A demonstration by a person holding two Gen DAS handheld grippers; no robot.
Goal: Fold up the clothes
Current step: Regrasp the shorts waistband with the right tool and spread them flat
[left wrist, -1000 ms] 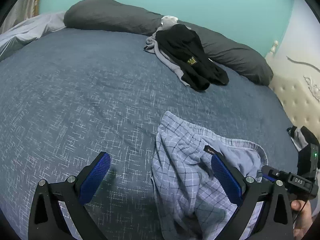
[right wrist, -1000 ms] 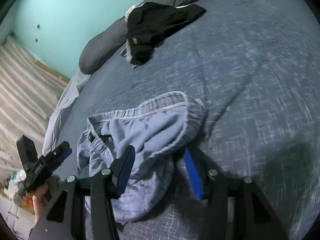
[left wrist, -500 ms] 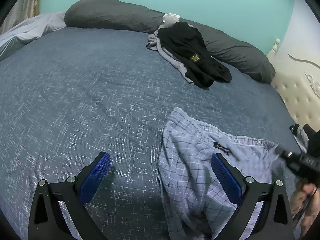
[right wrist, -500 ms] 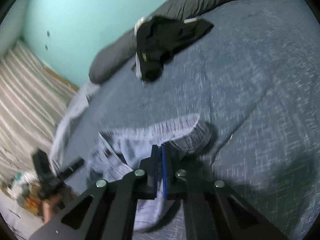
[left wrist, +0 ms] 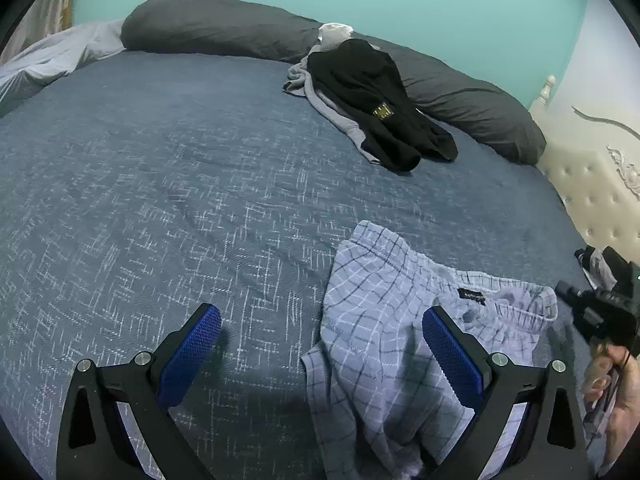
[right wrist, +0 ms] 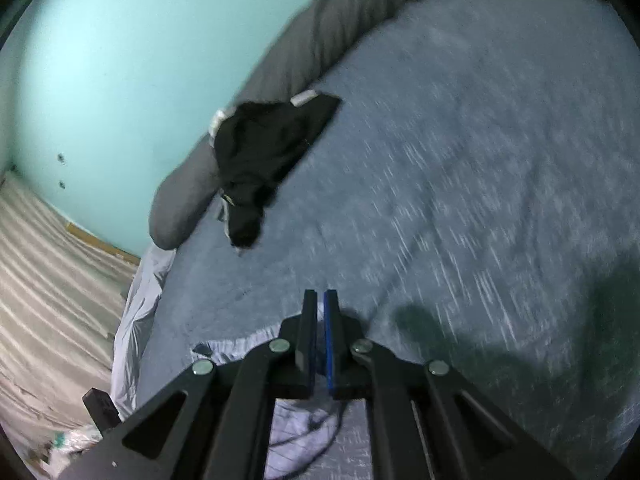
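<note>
Checked pale-blue shorts [left wrist: 384, 332] lie rumpled at lower right of the left wrist view on the bed [left wrist: 180, 168], waistband stretching rightward toward the clenched right gripper [right wrist: 319, 300] pinching them, while the spread-open left gripper [left wrist: 320, 348] hovers empty, nearer their left edge.

No text is legible — the checked shorts [left wrist: 384, 320] and black garment [left wrist: 372, 96] bear small labels, both unreadable.

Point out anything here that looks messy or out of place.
The checked shorts lie crumpled and twisted on the bedspread, not flat. A black garment sits heaped with grey clothes against the pillows.
</note>
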